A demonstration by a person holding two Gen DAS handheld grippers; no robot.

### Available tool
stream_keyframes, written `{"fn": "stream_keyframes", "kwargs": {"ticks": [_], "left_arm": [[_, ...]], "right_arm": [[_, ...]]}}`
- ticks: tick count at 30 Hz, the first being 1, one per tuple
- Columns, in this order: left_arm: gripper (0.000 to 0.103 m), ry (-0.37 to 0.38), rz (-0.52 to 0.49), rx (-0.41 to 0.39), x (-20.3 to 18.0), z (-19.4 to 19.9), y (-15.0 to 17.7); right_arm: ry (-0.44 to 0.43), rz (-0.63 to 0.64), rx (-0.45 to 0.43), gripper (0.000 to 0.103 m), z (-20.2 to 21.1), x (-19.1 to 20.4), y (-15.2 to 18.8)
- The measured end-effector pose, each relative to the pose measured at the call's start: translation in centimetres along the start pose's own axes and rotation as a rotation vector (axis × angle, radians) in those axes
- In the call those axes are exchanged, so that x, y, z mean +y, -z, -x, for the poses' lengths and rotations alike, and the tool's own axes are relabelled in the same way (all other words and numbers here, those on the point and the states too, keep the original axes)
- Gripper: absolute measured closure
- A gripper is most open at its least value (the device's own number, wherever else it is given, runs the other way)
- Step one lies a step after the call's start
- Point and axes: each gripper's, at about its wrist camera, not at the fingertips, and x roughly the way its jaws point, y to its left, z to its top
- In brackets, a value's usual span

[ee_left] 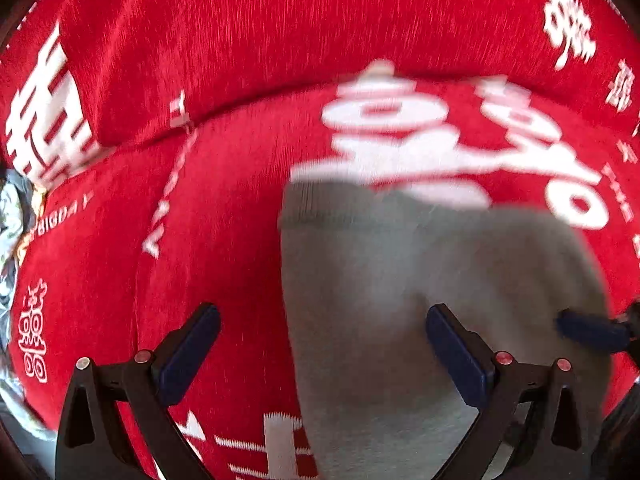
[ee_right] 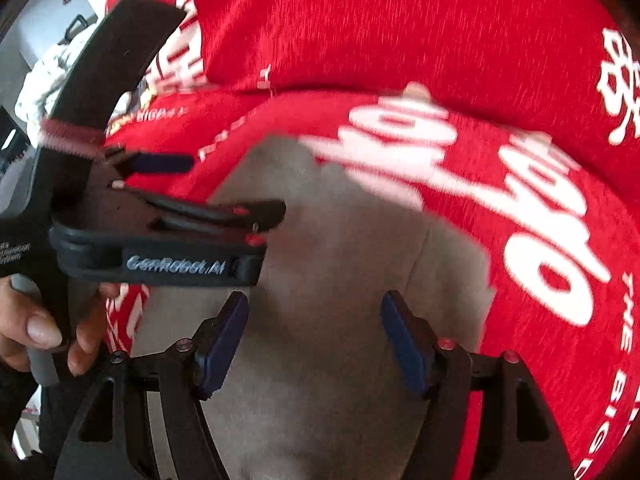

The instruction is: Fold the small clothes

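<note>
The grey garment (ee_left: pixel 420 300), judged soft, light and limp, is best taken at its ribbed hem while the left gripper (ee_left: pixel 324 348) and right gripper (ee_right: pixel 314 340) are held released above it

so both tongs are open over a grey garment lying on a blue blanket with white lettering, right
Not quite: the blanket is red, not blue, as the left wrist view shows. The rest holds: the left tongs and the right tongs both stand open over the grey garment, with nothing pinched, and the lettering is white.
</note>
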Motion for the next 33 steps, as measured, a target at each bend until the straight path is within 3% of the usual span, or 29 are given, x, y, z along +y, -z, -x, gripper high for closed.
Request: {"fn": "stream_keyframes", "kwargs": {"ticks": [4, 13, 33], "left_arm": [[0.000, 0.045, 0.052, -0.001, 0.9, 0.2, 1.0], [0.000, 0.048, 0.034, -0.046, 0.8, 2.6, 2.5], [0.000, 0.084, 0.050, -0.078, 1.0, 4.6, 7.5]], "right_arm": [[-0.011, 0.010, -0.006, 0.031, 1.1, 0.6, 1.6], [0.024, 0.064, -0.008, 0.029, 2.3, 2.2, 4.7], [0.074, 0.107, -0.018, 0.026, 3.5, 3.7, 7.8]]}}
